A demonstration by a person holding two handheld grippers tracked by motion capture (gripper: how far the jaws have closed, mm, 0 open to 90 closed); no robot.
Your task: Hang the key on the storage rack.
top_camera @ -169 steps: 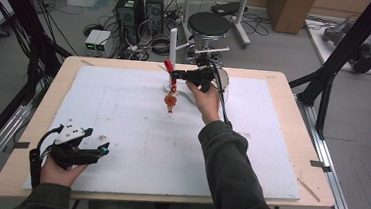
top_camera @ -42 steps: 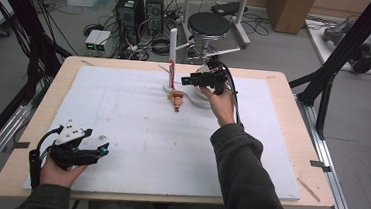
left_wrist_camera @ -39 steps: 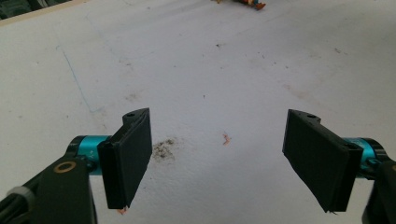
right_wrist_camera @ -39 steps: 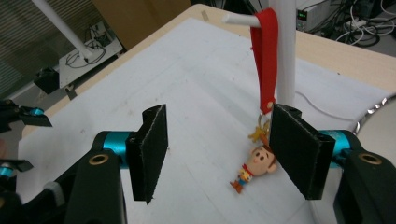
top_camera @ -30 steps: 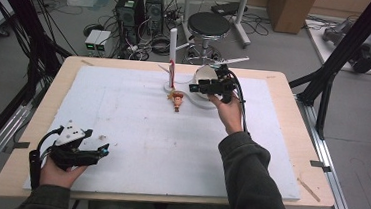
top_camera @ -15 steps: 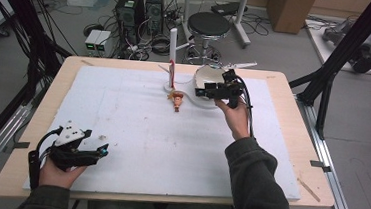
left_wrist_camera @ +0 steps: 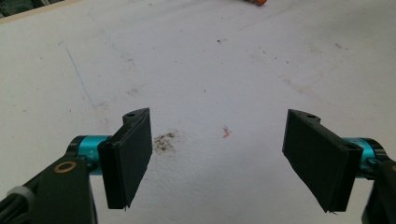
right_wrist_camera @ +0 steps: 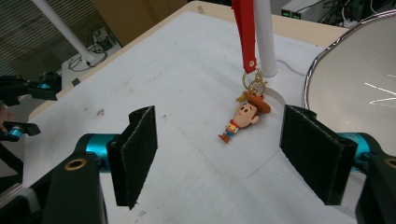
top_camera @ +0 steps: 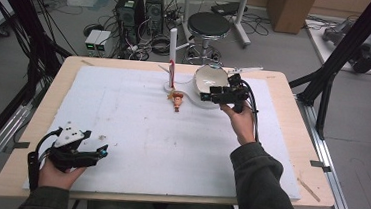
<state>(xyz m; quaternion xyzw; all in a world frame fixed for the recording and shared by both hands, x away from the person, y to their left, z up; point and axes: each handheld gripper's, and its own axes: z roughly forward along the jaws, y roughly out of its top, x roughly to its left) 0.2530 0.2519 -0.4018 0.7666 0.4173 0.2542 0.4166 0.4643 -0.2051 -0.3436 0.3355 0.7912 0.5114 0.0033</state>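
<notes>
A small cowboy figure keychain (top_camera: 177,102) (right_wrist_camera: 240,117) lies on the white mat at the foot of a white post (top_camera: 173,48) (right_wrist_camera: 261,37). Its red strap (right_wrist_camera: 243,28) runs up along the post. My right gripper (top_camera: 208,96) (right_wrist_camera: 219,158) is to the figure's right, in front of the metal bowl (top_camera: 210,77) (right_wrist_camera: 355,70), and points at the figure. Its jaws have just been opening and stand open with nothing between them. My left gripper (top_camera: 100,153) (left_wrist_camera: 219,163) rests open over bare mat at the front left.
The white mat (top_camera: 136,130) covers most of the wooden table (top_camera: 38,108). The post's flat base (top_camera: 174,89) and the bowl sit close together at the back middle. Computers, cables and a stool (top_camera: 209,23) stand on the floor beyond the far edge.
The right gripper carried the figure from mid-mat back to the post, let it go, and has drawn away to the right with jaws wider. The left gripper has stayed put.
</notes>
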